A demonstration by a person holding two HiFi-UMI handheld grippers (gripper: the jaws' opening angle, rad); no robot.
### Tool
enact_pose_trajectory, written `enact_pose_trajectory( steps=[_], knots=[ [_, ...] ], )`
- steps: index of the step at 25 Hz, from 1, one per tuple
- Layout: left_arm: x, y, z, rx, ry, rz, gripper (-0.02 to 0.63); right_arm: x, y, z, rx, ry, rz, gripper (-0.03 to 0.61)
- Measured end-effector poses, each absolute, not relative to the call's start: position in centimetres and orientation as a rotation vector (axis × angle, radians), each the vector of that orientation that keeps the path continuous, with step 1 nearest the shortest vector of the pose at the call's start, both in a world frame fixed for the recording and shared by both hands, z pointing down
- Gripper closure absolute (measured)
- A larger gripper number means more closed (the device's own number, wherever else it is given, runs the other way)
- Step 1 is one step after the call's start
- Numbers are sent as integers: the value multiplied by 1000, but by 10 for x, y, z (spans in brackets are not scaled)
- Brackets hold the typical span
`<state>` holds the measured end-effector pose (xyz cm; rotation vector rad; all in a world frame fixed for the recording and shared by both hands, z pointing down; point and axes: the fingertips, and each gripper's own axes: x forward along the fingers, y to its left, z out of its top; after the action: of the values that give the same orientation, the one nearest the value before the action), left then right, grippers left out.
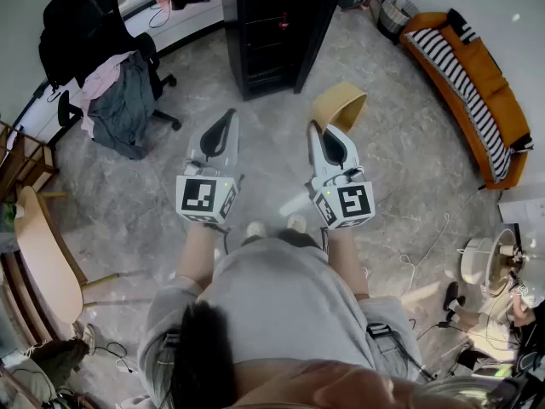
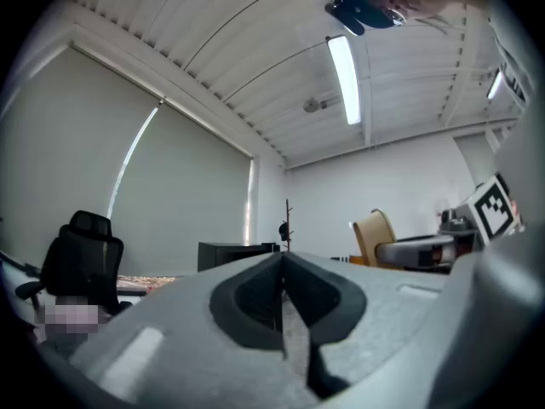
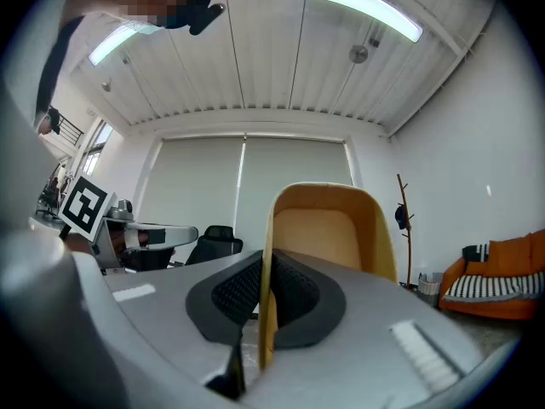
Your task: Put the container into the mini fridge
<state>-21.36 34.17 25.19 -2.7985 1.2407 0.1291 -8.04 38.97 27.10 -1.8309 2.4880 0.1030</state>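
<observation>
No container shows in any view. A black cabinet-like unit point(image 1: 277, 24), possibly the mini fridge, stands on the floor straight ahead; it appears small and dark point(image 2: 234, 254) in the left gripper view. A person holds both grippers at waist height, pointing forward. The left gripper point(image 1: 228, 114) point(image 2: 283, 267) is shut with nothing between its jaws. The right gripper point(image 1: 313, 128) point(image 3: 262, 271) is also shut and holds nothing. Both stop short of the black unit.
A tan shell chair point(image 1: 338, 105) point(image 3: 328, 233) stands just ahead of the right gripper. A black office chair point(image 1: 94, 32) draped with clothes is at the left, beside a desk point(image 1: 174, 11). An orange sofa point(image 1: 477, 83) lines the right wall. Cables lie on the floor point(image 1: 426, 250).
</observation>
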Motion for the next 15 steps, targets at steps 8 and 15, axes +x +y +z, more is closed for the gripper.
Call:
enact_pose_trajectory(
  steps=[8, 15],
  knots=[
    [-216, 336, 249, -2804, 1231, 153, 612, -84, 386, 268, -1844, 2472, 93, 572],
    [-219, 331, 247, -2817, 1176, 158, 612, -94, 380, 267, -1861, 2464, 117, 571]
  ],
)
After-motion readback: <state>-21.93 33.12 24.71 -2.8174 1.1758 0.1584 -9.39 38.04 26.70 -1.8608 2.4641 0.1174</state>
